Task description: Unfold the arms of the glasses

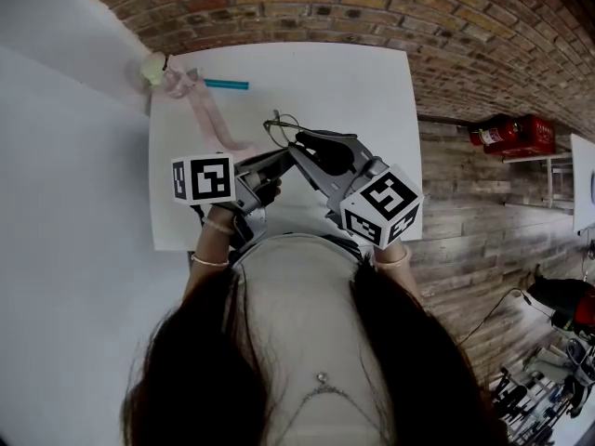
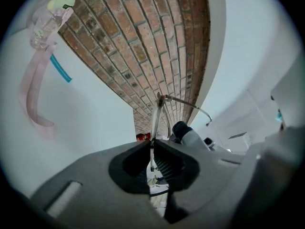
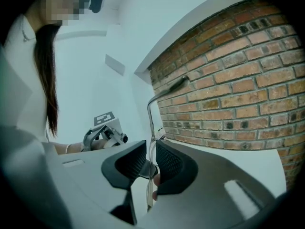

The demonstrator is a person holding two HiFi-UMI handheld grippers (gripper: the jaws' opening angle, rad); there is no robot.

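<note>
The thin wire-frame glasses (image 1: 282, 124) hang in the air above the white table (image 1: 372, 91), held between both grippers. My left gripper (image 1: 277, 163) comes in from the left, and in the left gripper view (image 2: 151, 144) it is shut on a slim metal part of the glasses (image 2: 156, 116); one arm curves off to the right (image 2: 193, 105). My right gripper (image 1: 303, 145) reaches in from the right. In the right gripper view it (image 3: 151, 149) is shut on the frame, with a glasses arm (image 3: 151, 109) rising above the jaws and bending right. The lenses are hidden.
A clear bottle with a pale green cap (image 1: 156, 68) and a pink strap (image 1: 209, 110) lies at the table's far left corner, beside a teal pen (image 1: 227, 85). A brick wall (image 1: 372, 7) runs behind the table. A red extinguisher (image 1: 509, 134) stands on the floor at right.
</note>
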